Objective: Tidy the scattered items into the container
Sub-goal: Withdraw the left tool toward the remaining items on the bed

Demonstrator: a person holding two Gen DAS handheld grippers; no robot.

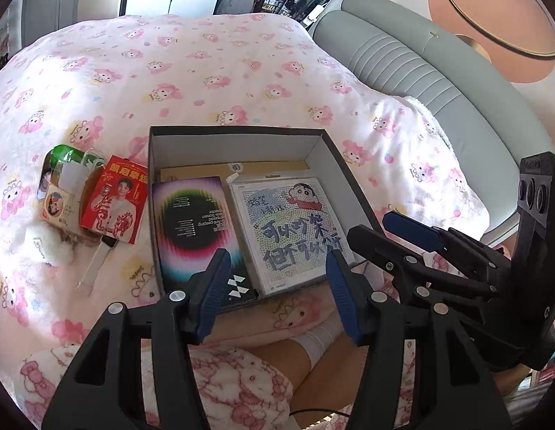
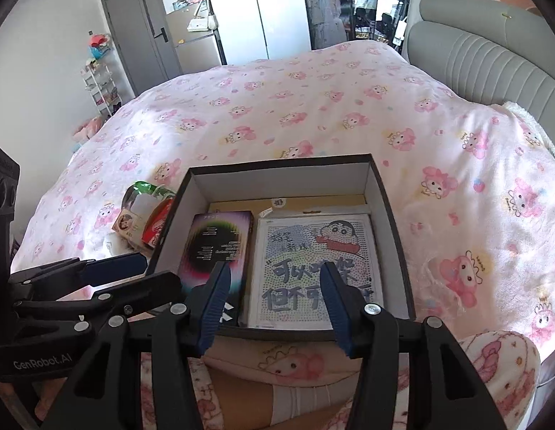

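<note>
A dark open box [image 1: 238,132] [image 2: 392,222] sits on the bed. Inside lie a black pack with a colourful ring [image 1: 195,225] [image 2: 216,247] and a white cartoon card pack [image 1: 292,229] [image 2: 313,268]. Left of the box lie a red packet [image 1: 114,204] [image 2: 157,227], a green-topped clear pack [image 1: 68,165] [image 2: 145,193], a small round-picture box [image 1: 55,206], a white fluffy item [image 1: 50,247] and a clear strap [image 1: 95,265]. My left gripper [image 1: 277,261] is open and empty above the box's near edge. My right gripper [image 2: 274,272] is open and empty over the box.
The bed has a pink cartoon-print quilt [image 1: 206,71] [image 2: 313,107]. A grey padded headboard [image 1: 420,71] [image 2: 492,57] runs along the right. A person's knee in patterned trousers [image 1: 241,376] is below the grippers. A door and shelves [image 2: 134,36] stand beyond.
</note>
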